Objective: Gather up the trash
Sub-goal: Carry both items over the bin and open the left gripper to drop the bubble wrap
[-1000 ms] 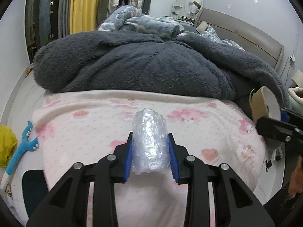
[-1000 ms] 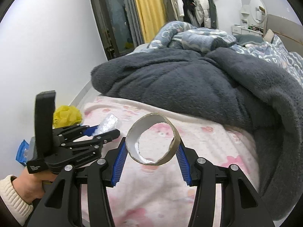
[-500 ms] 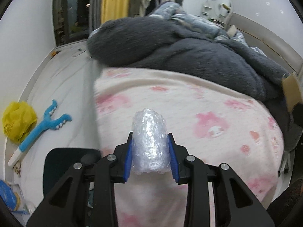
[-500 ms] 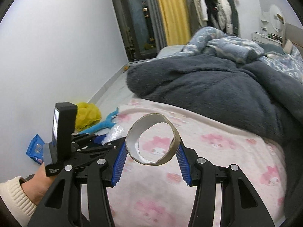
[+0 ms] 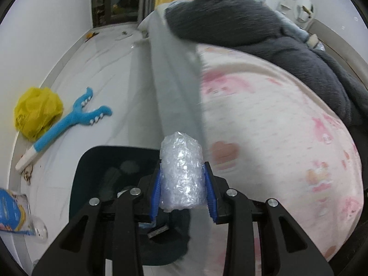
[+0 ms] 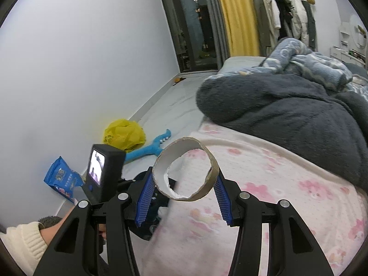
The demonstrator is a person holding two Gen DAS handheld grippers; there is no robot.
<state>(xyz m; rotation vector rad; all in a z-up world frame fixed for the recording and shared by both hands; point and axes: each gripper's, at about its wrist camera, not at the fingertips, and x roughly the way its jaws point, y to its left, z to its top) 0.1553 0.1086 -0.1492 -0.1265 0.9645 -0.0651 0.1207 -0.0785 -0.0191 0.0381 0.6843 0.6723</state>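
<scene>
The left gripper point(image 5: 182, 189) is clamped on a crumpled clear bubble-wrap wad point(image 5: 180, 172) above the dark bin point(image 5: 92, 161); the right gripper point(image 6: 184, 196) pinches a brown cardboard tape ring point(image 6: 184, 169) beside that bin.

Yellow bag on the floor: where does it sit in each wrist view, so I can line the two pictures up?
Left wrist: the yellow bag is at the left edge, mid-height, on the white floor, just left of the blue toy.
Right wrist: the bag is left of centre, against the wall, above the left gripper's camera box.
Shared landmark: the blue toy lies right beside the bag in both views.
</scene>
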